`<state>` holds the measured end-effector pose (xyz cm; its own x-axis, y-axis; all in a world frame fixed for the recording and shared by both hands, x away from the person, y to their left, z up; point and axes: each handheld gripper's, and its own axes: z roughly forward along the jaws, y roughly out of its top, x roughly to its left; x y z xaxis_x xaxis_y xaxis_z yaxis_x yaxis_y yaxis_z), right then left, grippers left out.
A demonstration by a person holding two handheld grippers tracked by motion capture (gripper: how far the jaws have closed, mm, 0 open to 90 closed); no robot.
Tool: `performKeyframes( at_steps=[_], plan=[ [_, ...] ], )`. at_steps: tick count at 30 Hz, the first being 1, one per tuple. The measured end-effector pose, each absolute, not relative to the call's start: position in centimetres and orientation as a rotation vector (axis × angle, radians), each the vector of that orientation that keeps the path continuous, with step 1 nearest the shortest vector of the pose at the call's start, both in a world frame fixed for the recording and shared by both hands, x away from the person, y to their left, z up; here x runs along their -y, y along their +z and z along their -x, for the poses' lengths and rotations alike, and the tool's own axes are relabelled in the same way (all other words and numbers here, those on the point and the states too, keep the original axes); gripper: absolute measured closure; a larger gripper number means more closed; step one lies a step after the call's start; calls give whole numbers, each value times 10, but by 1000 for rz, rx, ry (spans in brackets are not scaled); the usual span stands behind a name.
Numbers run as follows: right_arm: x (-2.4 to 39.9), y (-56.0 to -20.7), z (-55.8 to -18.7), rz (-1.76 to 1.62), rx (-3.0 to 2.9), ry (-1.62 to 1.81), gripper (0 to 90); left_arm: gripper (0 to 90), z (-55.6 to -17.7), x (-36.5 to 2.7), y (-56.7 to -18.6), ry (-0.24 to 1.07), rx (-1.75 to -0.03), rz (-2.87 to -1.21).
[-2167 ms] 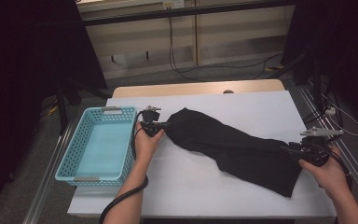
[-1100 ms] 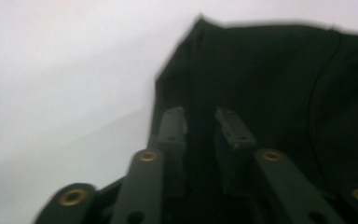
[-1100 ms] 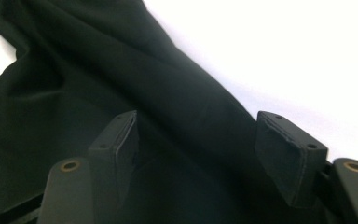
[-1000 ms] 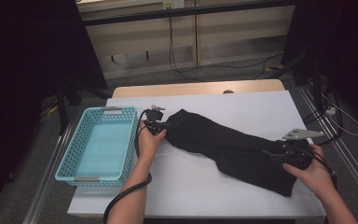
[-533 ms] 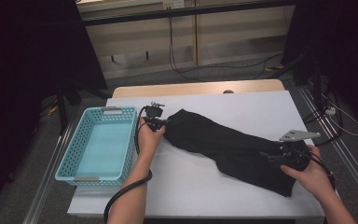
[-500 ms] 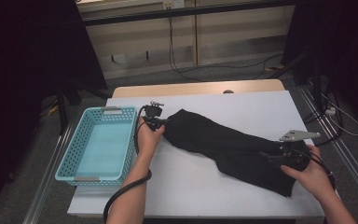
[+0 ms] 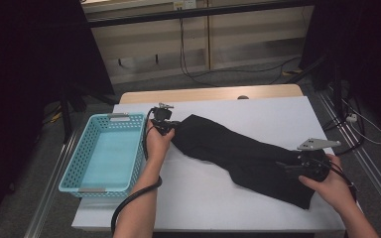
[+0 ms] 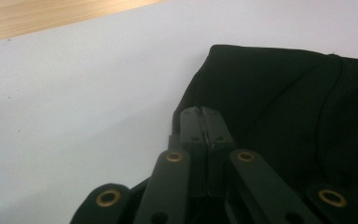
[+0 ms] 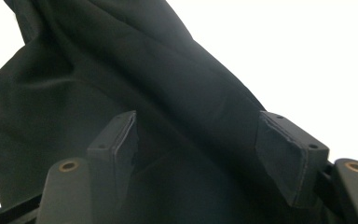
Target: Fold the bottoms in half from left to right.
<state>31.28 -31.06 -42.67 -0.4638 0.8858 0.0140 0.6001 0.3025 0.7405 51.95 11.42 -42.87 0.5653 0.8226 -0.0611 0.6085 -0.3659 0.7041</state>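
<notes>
Since a second ago my left claw (image 8: pixel 203 122) has pinched shut on the near corner of the black cloth (image 7: pixel 243 156) lying across the bench (image 7: pixel 208 193), while my right claw (image 9: pixel 205 154) waits open over its other end, so I judge both ends are nearly ready for folding.

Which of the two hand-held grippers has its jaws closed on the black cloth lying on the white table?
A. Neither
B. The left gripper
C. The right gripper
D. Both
B. In the left gripper view the left gripper has its jaws pressed together on the edge of the black cloth, while in the right gripper view the right gripper holds its jaws wide apart over the cloth.
</notes>
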Motion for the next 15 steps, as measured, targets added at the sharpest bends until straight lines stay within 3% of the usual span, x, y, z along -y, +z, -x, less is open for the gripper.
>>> performKeyframes(
  at_steps=[9,10,12,15],
  plan=[
    [313,-427,-311,-1331,-2173,973,302,884,-520,-121,-430,442,-1167,-2087],
    [313,-426,-311,-1332,-2172,972,302,842,-519,-120,-431,441,-1168,-2080],
    [313,-426,-310,-1332,-2172,975,302,647,-518,-119,-432,441,-1181,-2080],
    [314,-426,-311,-1338,-2163,971,316,444,-516,-120,-431,411,-1203,-2054]
  ],
)
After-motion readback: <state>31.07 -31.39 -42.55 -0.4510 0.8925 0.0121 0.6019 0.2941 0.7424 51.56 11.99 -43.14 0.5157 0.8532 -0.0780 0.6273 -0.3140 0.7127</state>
